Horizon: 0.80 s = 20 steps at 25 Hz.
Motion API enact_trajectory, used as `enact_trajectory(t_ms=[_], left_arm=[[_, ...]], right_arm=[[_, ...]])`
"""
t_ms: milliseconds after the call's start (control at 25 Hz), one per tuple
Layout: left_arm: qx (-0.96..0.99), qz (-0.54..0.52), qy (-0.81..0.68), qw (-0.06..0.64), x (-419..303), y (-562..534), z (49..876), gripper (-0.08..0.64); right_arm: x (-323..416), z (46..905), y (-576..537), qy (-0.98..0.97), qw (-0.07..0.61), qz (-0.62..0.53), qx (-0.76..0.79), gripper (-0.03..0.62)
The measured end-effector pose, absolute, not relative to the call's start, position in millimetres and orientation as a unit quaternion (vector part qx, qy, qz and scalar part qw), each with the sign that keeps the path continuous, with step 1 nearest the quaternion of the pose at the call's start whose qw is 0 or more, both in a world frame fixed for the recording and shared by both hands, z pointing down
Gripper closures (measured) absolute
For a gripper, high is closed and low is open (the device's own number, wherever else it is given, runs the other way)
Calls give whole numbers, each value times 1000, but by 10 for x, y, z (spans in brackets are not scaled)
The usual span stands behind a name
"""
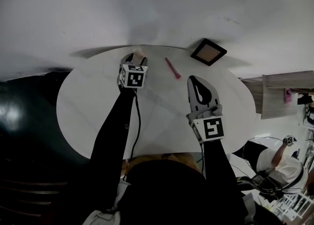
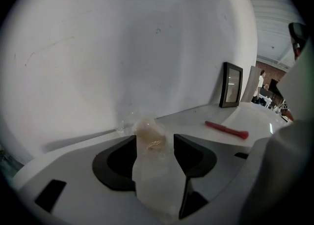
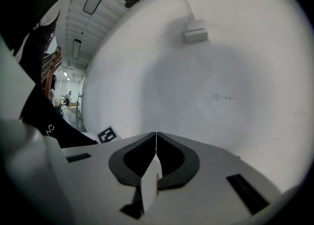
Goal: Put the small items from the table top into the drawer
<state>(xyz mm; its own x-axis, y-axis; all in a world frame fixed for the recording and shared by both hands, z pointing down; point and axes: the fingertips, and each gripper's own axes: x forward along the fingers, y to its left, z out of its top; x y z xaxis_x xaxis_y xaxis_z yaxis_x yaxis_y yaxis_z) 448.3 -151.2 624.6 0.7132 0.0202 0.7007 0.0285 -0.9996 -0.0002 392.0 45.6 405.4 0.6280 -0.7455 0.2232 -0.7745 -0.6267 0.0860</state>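
A small item in clear crinkled wrap (image 2: 147, 129) lies at the far edge of the round white table (image 1: 93, 116), close to the wall. My left gripper (image 2: 155, 137) stands open around it, a jaw on each side; in the head view the item (image 1: 138, 51) peeks out past the left gripper (image 1: 136, 58). A red pen (image 1: 172, 68) lies to the right of it on the table, also seen as the pen (image 2: 226, 129) in the left gripper view. My right gripper (image 1: 195, 79) hovers over the table's right half, and its jaws (image 3: 156, 134) meet with nothing held.
A small dark picture frame (image 1: 208, 51) leans at the table's far right edge, the frame (image 2: 231, 85) upright against the wall. A light wooden unit (image 1: 282, 91) stands right of the table. A person sits at lower right (image 1: 284, 162). Dark floor lies to the left.
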Motion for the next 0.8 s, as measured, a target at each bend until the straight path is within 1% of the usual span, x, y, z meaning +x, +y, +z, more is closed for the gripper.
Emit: enact_trajectory(t_ms=[40,80,160,280,520,800], left_arm=[[-924,-383,-14,13,4494,-1511,6294,319],[-923,-384,-16,20,4506,-1511,6324,425],[-924,-382,-20,29,4520,-1512,6334,467],[-925,-378,-22,29,4509,-1522,6318,477],[-930,-364,-28,34,4498,-1507,6166,480],[-947,-316,-38,49,4383,-1393,5582,480]], right_arm=[[3924,4072,469,-422,88,86,898,565],[3927,4093,481,-420,90,89,899,565],[3924,4122,491,-417,92,96,899,565],[3916,4086,464,-414,81,91,902,565],[3892,4101,493,-416,90,87,901,565],[3870,3884,458,-418,69,62,903,565]])
